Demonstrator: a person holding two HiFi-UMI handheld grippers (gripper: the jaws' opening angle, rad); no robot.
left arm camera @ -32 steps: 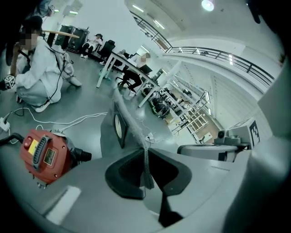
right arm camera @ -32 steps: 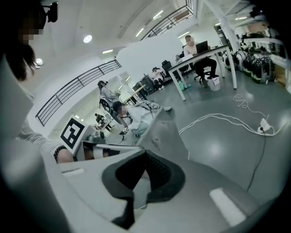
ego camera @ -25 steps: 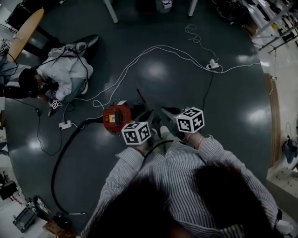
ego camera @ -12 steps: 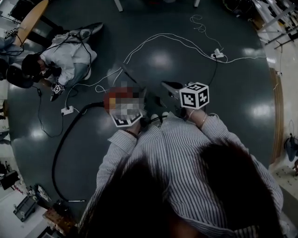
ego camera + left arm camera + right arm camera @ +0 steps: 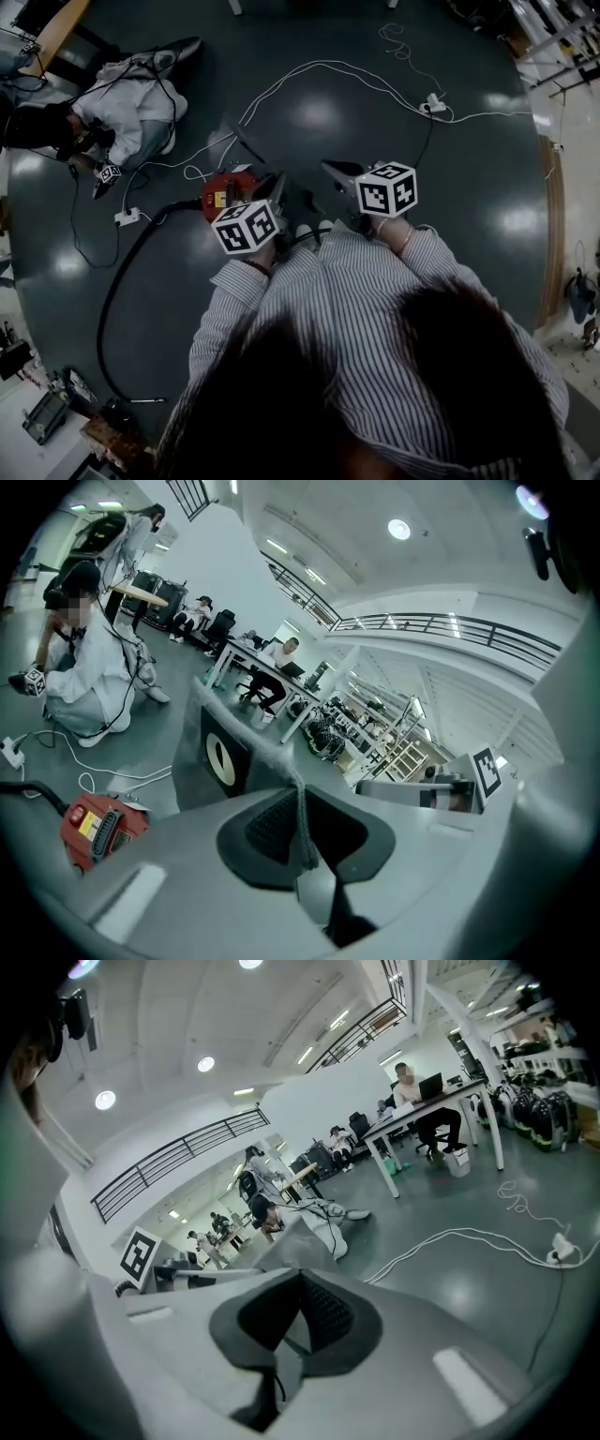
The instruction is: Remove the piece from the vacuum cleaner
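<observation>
The red vacuum cleaner (image 5: 225, 192) sits on the dark floor just left of my left gripper (image 5: 272, 187), and it also shows low at the left of the left gripper view (image 5: 98, 827). Its black hose (image 5: 117, 300) curves away to the lower left. A thin grey flat piece (image 5: 234, 752) with a black panel and a white oval stands up between the two grippers. The left gripper (image 5: 302, 827) is shut on its edge. In the right gripper view the same grey piece (image 5: 295, 1237) rises from the right gripper (image 5: 298, 1321), which is shut on it. The right gripper (image 5: 333, 172) is beside the left.
A person (image 5: 122, 122) in white crouches on the floor at the upper left, among cables. White cords and a power strip (image 5: 433, 103) lie across the floor beyond the grippers. Another power strip (image 5: 127, 217) is by the hose. Desks with seated people (image 5: 422, 1101) stand farther off.
Both grippers have risen a little together with the grey piece held between them. The vacuum cleaner has stayed on the floor.
</observation>
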